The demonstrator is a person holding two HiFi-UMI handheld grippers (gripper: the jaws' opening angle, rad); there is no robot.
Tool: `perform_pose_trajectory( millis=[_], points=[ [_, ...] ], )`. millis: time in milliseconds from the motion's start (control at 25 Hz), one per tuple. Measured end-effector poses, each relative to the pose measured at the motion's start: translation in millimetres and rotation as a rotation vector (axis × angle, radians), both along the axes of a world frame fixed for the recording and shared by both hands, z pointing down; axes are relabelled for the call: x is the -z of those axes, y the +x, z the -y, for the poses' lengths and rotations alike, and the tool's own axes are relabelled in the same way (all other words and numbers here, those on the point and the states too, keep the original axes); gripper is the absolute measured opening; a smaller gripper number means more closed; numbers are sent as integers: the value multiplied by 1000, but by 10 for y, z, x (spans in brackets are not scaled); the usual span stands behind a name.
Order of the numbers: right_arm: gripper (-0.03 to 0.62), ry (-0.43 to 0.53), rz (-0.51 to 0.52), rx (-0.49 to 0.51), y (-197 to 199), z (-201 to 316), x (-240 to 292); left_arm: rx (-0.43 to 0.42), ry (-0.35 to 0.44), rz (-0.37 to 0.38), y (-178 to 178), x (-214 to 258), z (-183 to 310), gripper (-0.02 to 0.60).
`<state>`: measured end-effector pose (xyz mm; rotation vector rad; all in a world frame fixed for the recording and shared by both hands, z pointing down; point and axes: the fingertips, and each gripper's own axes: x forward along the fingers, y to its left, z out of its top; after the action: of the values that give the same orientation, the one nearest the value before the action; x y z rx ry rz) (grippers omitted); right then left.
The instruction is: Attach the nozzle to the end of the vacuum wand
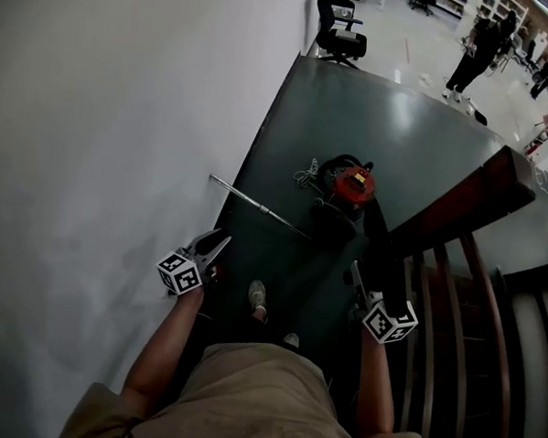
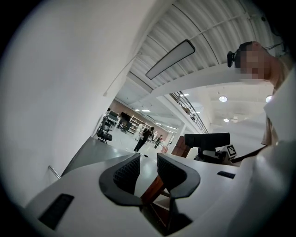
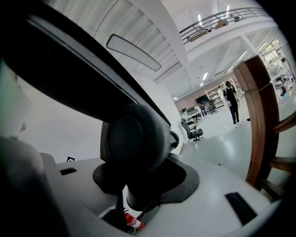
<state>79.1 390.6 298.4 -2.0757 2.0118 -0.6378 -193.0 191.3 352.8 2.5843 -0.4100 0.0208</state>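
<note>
A red and black vacuum cleaner [image 1: 351, 185] sits on the dark floor. Its thin silver wand [image 1: 258, 206] lies slanting toward the white wall, and the wand's end [image 2: 54, 172] shows low in the left gripper view. My left gripper [image 1: 219, 245] hangs near the wand's middle, jaws apart with nothing between them [image 2: 148, 163]. My right gripper [image 1: 357, 280] is shut on the black nozzle [image 1: 380, 251], which fills the right gripper view [image 3: 134, 143]. The nozzle's flat head [image 2: 206, 139] is also in the left gripper view.
A white wall [image 1: 104, 140] runs along the left. A wooden stair railing [image 1: 480, 215] stands at the right. An office chair [image 1: 341, 34] and a few people [image 1: 473, 50] are far off. The person's shoes [image 1: 258, 298] are between the grippers.
</note>
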Motion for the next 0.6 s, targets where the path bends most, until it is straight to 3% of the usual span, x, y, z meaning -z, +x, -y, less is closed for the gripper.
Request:
perform_pose_trajectory(
  millis=[600],
  points=[
    [167, -4, -64, 77, -507, 2257, 126, 148, -82, -8, -630, -663, 2040, 126]
  ],
)
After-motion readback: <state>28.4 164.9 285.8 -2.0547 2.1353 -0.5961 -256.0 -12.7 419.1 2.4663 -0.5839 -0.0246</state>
